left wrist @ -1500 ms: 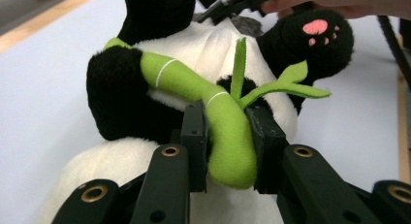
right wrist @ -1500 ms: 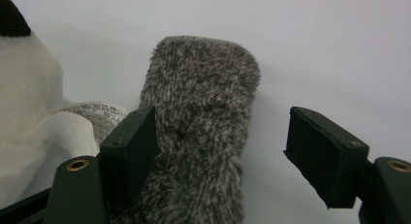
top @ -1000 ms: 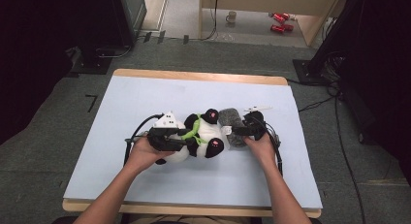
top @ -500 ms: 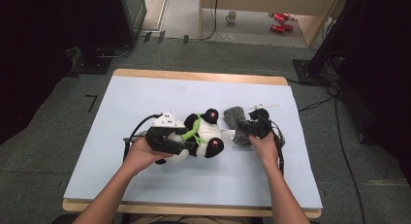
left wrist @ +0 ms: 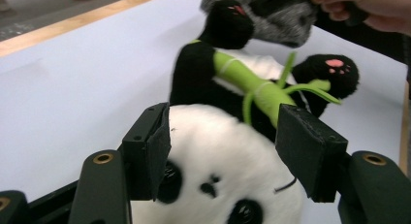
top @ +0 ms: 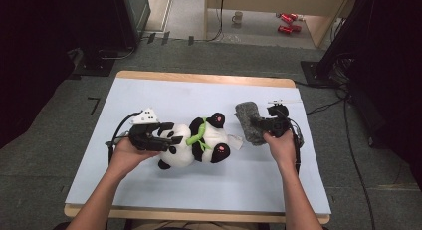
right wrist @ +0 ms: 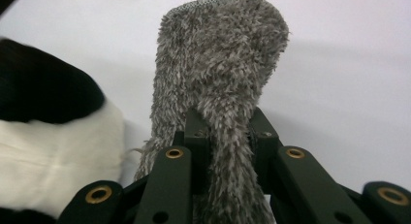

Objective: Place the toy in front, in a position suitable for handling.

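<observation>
Right gripper [top: 260, 124] clamped on one grey fuzzy cloth [top: 247, 121], pads pinching a fold of it in the right gripper view [right wrist: 228, 136], the rest of the cloth standing up above the jaws. Left gripper [top: 175, 140] loosened, jaws just opened wider, black pads [left wrist: 150, 149] on either side of the head of one panda plush toy [top: 201, 143] but clear of the fur. Lying on its back near the middle of the pale blue table top [top: 164, 95], head toward the left gripper, black feet with pink pads toward the cloth. One green bamboo stalk [left wrist: 249, 86] strapped across the white belly. One grey three-cornered plate [top: 144, 116] on top of the left gripper. Two forearms entering from the bottom of the high view, one gripper in each hand. On the floor beyond the table: one mug [top: 239, 17], contents too far off to tell, and two red cans [top: 286, 23] lying beside it.

Compared with a second ago: cloth now off the panda's feet and lifted just to their right, no longer lying against them. Left gripper drawn back from the body to the head.
</observation>
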The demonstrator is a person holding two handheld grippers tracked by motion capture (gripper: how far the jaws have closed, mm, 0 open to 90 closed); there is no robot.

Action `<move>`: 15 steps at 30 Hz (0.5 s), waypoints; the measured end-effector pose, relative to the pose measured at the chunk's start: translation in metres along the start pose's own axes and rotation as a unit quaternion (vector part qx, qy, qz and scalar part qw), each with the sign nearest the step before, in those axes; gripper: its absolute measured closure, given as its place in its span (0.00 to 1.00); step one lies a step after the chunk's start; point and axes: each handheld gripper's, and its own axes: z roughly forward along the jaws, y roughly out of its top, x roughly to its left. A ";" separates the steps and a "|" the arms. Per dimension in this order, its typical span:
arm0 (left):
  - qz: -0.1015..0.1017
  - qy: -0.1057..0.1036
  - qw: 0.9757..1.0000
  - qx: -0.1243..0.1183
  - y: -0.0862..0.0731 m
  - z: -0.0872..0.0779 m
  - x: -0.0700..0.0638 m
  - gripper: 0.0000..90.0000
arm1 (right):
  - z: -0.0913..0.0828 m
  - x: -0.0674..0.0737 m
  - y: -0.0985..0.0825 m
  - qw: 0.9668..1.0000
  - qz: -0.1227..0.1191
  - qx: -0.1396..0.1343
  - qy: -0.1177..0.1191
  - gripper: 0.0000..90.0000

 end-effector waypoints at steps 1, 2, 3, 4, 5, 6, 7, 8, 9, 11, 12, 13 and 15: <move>-0.002 0.004 1.000 0.001 -0.002 -0.002 0.002 0.41 | -0.004 0.002 0.002 1.000 -0.003 -0.004 0.000 0.85; -0.005 0.010 1.000 0.004 -0.004 -0.005 0.004 0.41 | -0.008 0.005 0.005 1.000 -0.007 -0.008 -0.001 0.85; -0.009 0.014 1.000 0.002 -0.006 -0.008 0.005 0.41 | -0.012 0.008 0.008 1.000 -0.010 -0.011 0.002 0.85; -0.013 0.016 1.000 0.001 -0.008 -0.010 0.007 0.41 | -0.015 0.010 0.010 1.000 -0.013 -0.014 0.005 0.85; -0.017 0.018 1.000 -0.002 -0.012 -0.012 0.008 0.41 | -0.016 0.012 0.011 1.000 -0.018 -0.017 0.006 0.85; -0.019 0.021 1.000 -0.007 -0.016 -0.015 0.010 0.41 | -0.018 0.015 0.014 0.999 -0.024 -0.019 0.008 0.85; -0.021 0.021 0.999 -0.011 -0.020 -0.017 0.011 0.41 | -0.019 0.019 0.016 0.999 -0.026 -0.019 0.011 0.84; -0.022 0.023 0.999 -0.011 -0.023 -0.018 0.012 0.41 | -0.020 0.022 0.018 0.999 -0.024 -0.018 0.016 0.84; -0.025 0.026 0.999 -0.009 -0.028 -0.019 0.014 0.41 | -0.020 0.024 0.020 0.999 -0.029 -0.020 0.020 0.85; -0.033 0.029 0.999 -0.005 -0.033 -0.019 0.016 0.41 | -0.021 0.030 0.024 0.999 -0.033 -0.016 0.029 0.85; -0.037 0.031 0.999 -0.002 -0.036 -0.020 0.017 0.40 | -0.022 0.033 0.026 0.999 -0.035 -0.015 0.033 0.85; -0.040 0.032 0.999 -0.004 -0.038 -0.020 0.017 0.40 | -0.022 0.037 0.029 0.998 -0.039 -0.016 0.038 0.84; -0.043 0.030 0.999 -0.001 -0.041 -0.022 0.018 0.40 | -0.024 0.044 0.034 0.998 -0.043 -0.015 0.047 0.85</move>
